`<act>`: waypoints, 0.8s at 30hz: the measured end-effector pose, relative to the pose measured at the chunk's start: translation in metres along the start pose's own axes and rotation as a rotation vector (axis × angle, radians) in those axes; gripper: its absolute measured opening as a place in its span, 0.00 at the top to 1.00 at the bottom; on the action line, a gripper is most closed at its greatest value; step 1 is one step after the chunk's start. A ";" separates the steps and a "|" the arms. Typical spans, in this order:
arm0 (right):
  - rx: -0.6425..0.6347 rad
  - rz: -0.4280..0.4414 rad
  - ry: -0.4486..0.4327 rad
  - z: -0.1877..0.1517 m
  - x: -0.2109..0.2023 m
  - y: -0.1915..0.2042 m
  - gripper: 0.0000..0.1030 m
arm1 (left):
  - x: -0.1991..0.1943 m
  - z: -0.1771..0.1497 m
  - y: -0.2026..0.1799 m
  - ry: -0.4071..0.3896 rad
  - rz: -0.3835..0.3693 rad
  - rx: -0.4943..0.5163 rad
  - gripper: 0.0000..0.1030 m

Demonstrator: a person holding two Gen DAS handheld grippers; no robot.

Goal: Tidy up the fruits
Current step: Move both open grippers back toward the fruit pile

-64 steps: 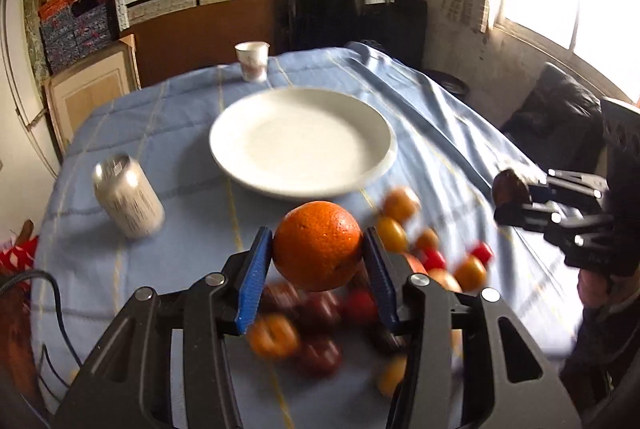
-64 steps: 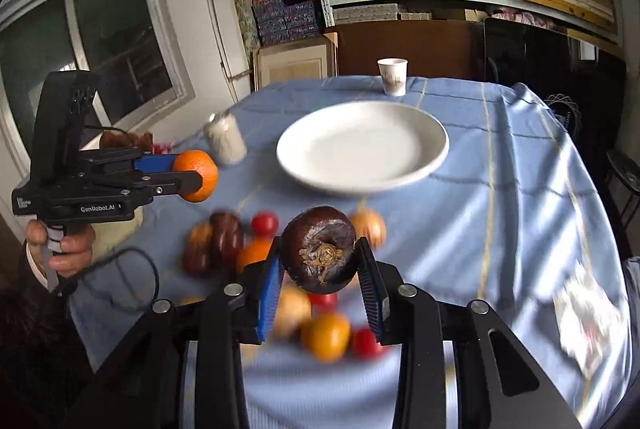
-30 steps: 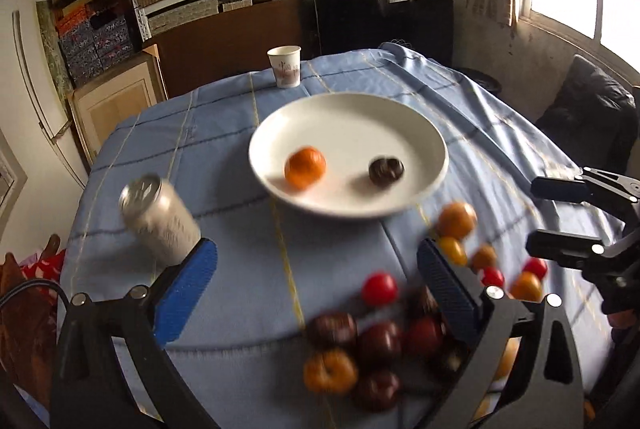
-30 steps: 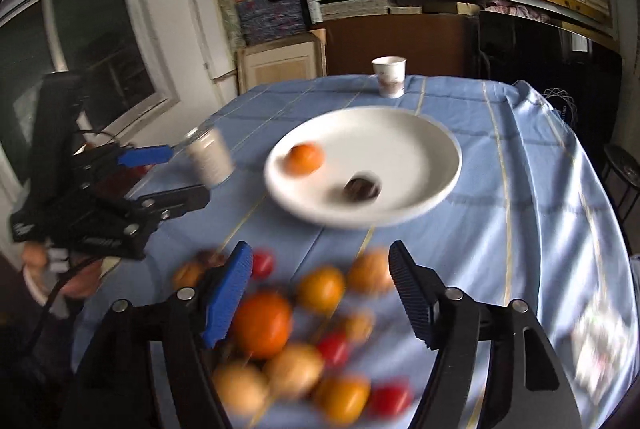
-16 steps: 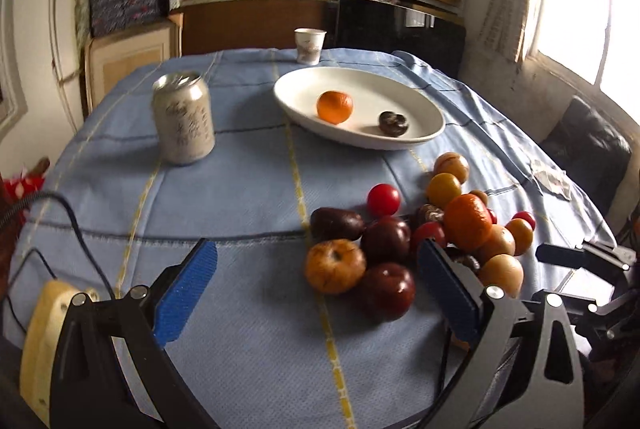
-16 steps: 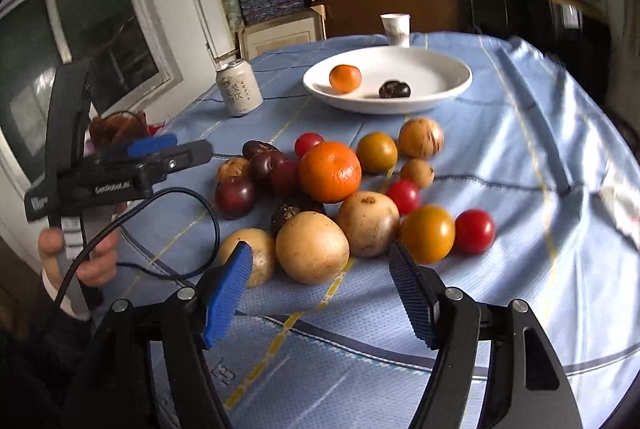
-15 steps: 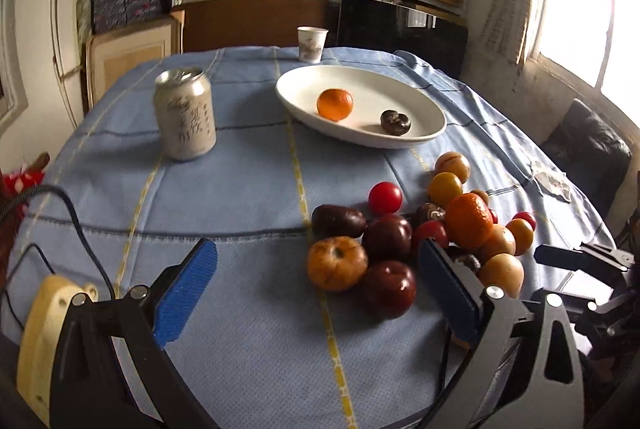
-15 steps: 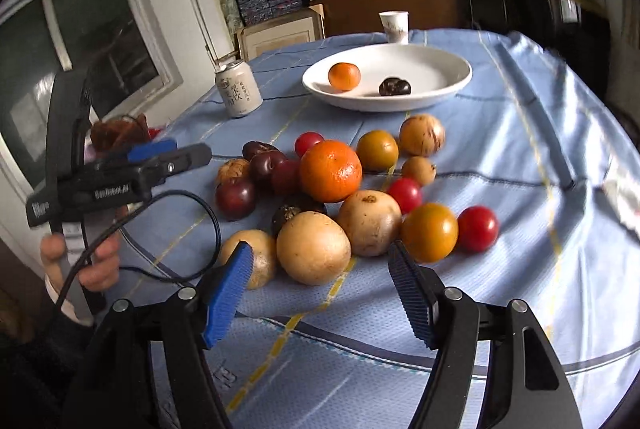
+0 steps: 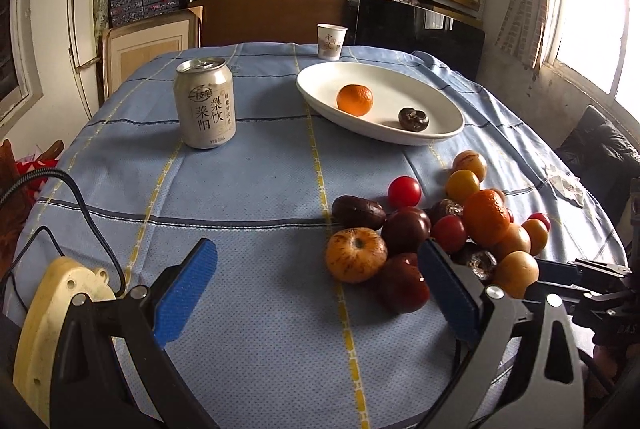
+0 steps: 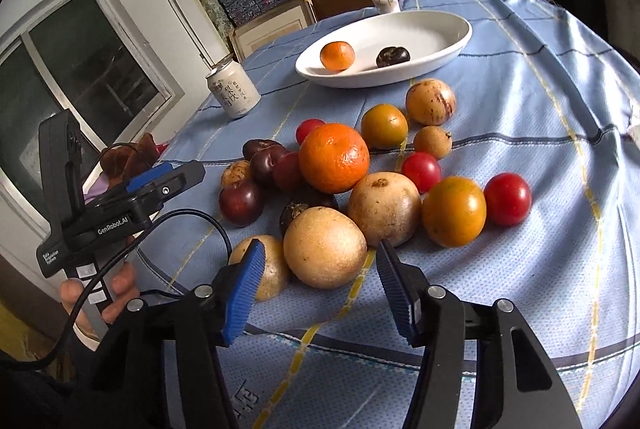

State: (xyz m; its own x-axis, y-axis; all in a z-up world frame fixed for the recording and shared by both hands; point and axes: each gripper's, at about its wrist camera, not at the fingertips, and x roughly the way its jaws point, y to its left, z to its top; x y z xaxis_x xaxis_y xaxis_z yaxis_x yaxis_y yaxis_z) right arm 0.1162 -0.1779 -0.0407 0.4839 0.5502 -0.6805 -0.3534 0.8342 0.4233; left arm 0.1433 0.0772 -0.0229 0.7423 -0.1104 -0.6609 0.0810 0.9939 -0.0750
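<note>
The fruits [image 10: 360, 185] lie in a loose heap on the blue checked cloth near the worktop's [image 9: 248, 173] near right edge, with two already moved: a small mandarin [image 9: 354, 100] and a dark, wrinkled mangosteen [image 9: 413, 119] sit apart inside the white oval plate [image 9: 440, 133] toward the far edge. The step in hand looks like the next pick from the heap.

The right hand-held gripper [image 10: 320, 293] points down at a pale tan, matte round fruit [image 10: 325, 247] at the heap's near side. Its jaws are closing, with that fruit just ahead of the ribbed blue pads and not yet pressed by them. A second tan fruit [image 10: 385, 207] touches it behind, and a smaller one [image 10: 266, 269] sits beside the left pad, so the grasp probably calls for a straight, centred approach to avoid nudging neighbours.

The left hand-held gripper [image 9: 316, 293] stands wide and empty over bare cloth near the worktop's front edge; a striped orange fruit [image 9: 356, 254] and a glossy dark plum [image 9: 402, 288] lie just by its right pad.

The heap mixes textures: a dimpled orange [image 10: 334, 157], smooth shiny red tomatoes [image 10: 507, 199] and waxy yellow-orange rounds. All are roundish and likely to roll. A metal drink can [image 9: 205, 102] and a paper cup [image 9: 331, 42] stand clear of the work.
</note>
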 end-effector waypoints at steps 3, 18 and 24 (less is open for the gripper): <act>0.014 -0.005 0.009 0.000 0.001 -0.002 0.43 | 0.000 -0.001 0.000 -0.003 0.001 -0.001 0.04; 0.115 -0.018 0.007 0.000 0.012 -0.006 0.53 | -0.004 -0.003 -0.013 -0.004 0.029 0.073 0.04; 0.099 0.017 -0.020 -0.001 -0.001 -0.011 0.58 | -0.001 -0.002 -0.007 0.012 0.018 0.038 0.04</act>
State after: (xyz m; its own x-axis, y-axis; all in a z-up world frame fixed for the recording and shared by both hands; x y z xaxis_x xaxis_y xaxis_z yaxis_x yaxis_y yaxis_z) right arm 0.1190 -0.1875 -0.0457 0.4948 0.5644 -0.6607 -0.2818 0.8235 0.4924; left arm 0.1406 0.0703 -0.0237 0.7358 -0.0925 -0.6708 0.0936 0.9950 -0.0346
